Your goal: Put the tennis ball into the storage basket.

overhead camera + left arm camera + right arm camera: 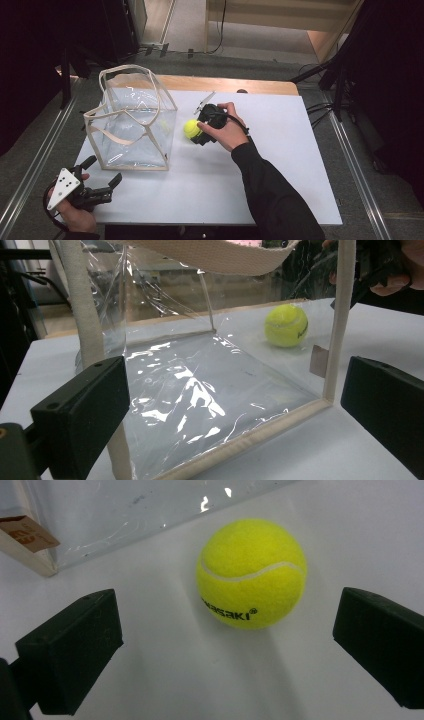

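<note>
A yellow-green tennis ball (190, 128) lies on the white table (280, 165), just right of a clear plastic tote bag (131, 122) with beige trim and handles. My right gripper (198, 131) is at the ball, jaws open. In the right gripper view the ball (251, 574) rests on the table between and slightly ahead of the two parted jaws of the right gripper (227, 617), untouched. My left gripper (103, 171) stands open near the front left corner, facing the bag (200, 390). In its own view the left gripper (235, 390) holds nothing, and the ball (286, 325) shows through the plastic.
The bag stands upright with its mouth upward and nothing inside. A brown tag (27, 532) hangs at its lower corner by the ball. A wooden strip (225, 82) runs along the table's far edge. Bare tabletop extends right of the hand.
</note>
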`<state>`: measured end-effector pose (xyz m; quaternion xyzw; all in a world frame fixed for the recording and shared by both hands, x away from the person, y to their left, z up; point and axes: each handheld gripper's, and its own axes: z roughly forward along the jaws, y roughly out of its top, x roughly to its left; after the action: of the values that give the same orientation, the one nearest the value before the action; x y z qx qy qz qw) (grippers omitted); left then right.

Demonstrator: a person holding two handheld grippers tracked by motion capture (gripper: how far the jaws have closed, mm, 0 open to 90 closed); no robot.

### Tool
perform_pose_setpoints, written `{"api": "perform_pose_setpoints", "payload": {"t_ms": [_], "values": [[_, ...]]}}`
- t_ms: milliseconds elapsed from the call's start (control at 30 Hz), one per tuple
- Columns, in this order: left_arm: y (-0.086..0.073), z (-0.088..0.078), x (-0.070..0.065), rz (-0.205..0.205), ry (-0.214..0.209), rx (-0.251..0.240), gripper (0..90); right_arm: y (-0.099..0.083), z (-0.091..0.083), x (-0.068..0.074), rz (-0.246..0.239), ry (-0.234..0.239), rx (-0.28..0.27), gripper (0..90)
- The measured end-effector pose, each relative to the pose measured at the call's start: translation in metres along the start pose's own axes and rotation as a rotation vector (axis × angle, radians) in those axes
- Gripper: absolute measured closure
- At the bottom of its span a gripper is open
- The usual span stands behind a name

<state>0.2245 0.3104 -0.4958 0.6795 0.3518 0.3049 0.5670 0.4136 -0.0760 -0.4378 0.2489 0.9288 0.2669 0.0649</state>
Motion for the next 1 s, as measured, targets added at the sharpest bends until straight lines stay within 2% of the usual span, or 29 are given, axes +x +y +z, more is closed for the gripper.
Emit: {"api": "perform_pose_setpoints", "payload": {"t_ms": [233,400,900,1000], "values": [[0.000,0.000,0.000,0.000,-0.002,0.002,0.0,0.006,0.012,-0.004,-0.007,0.000,0.054,0.0],[0.000,0.000,0.000,-0.001,-0.003,-0.003,0.0,0.010,0.021,-0.006,0.007,-0.008,0.076,0.0],[0.000,0.000,0.001,-0.004,-0.006,-0.007,0.0,0.018,0.039,-0.009,0.002,-0.002,0.109,0.0],[0.000,0.000,0.001,-0.008,-0.007,-0.010,0.0,0.019,0.042,-0.009,0.002,-0.018,0.115,6.4]]}}
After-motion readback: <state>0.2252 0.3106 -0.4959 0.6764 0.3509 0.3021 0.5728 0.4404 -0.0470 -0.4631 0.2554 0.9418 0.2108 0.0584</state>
